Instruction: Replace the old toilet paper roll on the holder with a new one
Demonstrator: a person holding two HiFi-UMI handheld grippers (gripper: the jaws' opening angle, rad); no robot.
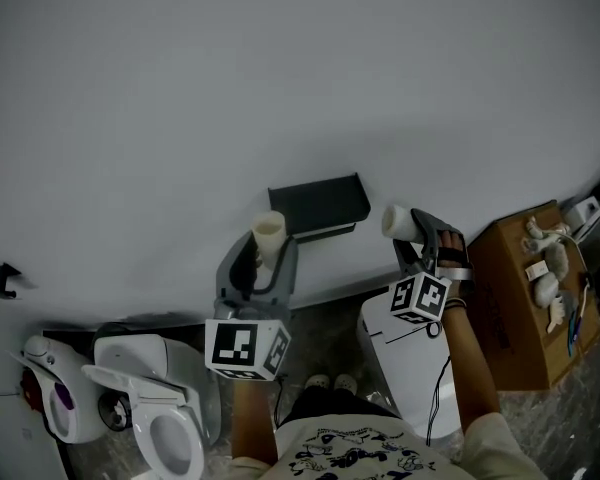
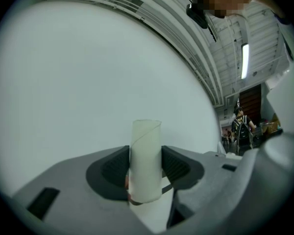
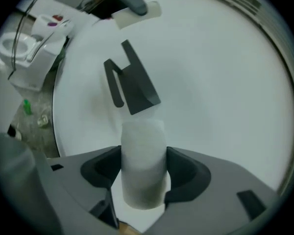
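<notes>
A black wall holder (image 1: 320,206) hangs on the white wall, with no roll on it; it also shows as a dark bracket (image 3: 132,80) in the right gripper view. My left gripper (image 1: 265,253) is shut on a bare cardboard tube (image 1: 268,236) (image 2: 146,160), held upright just left of the holder. Right of the holder, my right gripper (image 1: 420,243) is shut on a full white toilet paper roll (image 1: 400,222) (image 3: 143,163), squeezed between the jaws and pointing at the wall.
A white toilet (image 1: 150,408) with a raised seat stands at lower left, a white cleaning-bottle-like object (image 1: 50,393) beside it. A white bin or box (image 1: 405,368) sits under my right arm. A cardboard box (image 1: 525,303) holding small items is at right.
</notes>
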